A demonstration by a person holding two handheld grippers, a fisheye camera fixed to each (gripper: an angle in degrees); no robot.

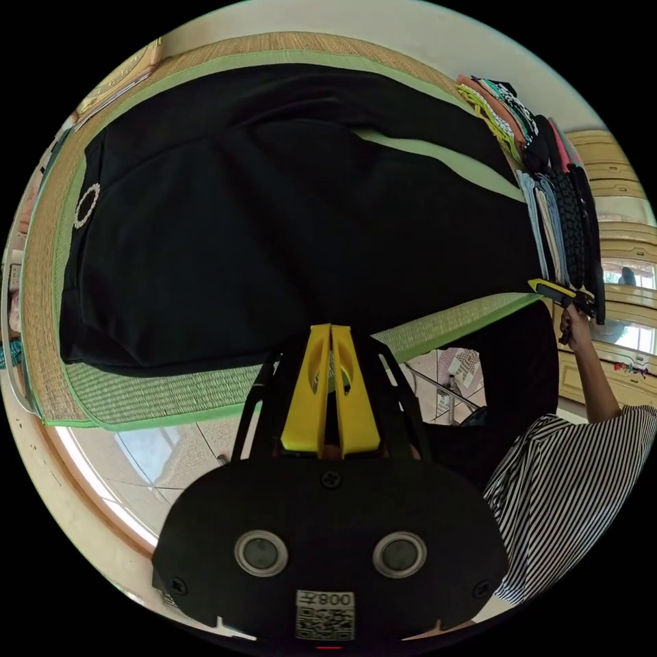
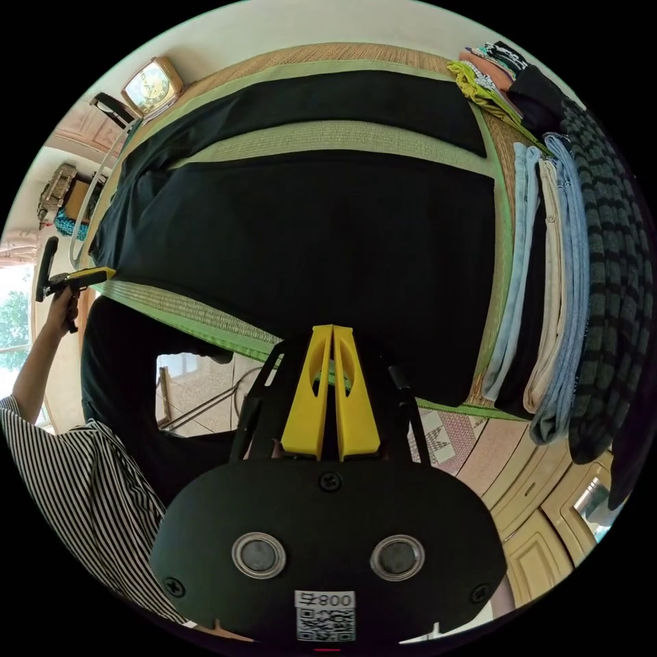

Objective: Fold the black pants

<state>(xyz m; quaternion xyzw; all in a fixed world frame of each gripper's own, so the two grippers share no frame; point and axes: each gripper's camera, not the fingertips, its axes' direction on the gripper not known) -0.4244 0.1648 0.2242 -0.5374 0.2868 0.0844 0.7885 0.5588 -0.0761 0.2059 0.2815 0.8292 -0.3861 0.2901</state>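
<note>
Black pants (image 1: 287, 226) lie spread on the mat (image 1: 157, 393); both tools (image 1: 332, 335) (image 2: 333, 335), jaws together, grip nothing; next, clamp an edge.

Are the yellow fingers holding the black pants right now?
No. The left gripper and the right gripper are both shut on nothing; the black pants lie flat on the mat.

We see both views in bright, even daylight; a window (image 2: 14, 321) far to the left of the right gripper (image 2: 332, 328) looks overexposed; the floor tiles (image 1: 137, 458) below the left gripper (image 1: 331, 328) show glare; the black pants (image 1: 274, 226) lose detail; straight edges bend strongly near the round border.
</note>
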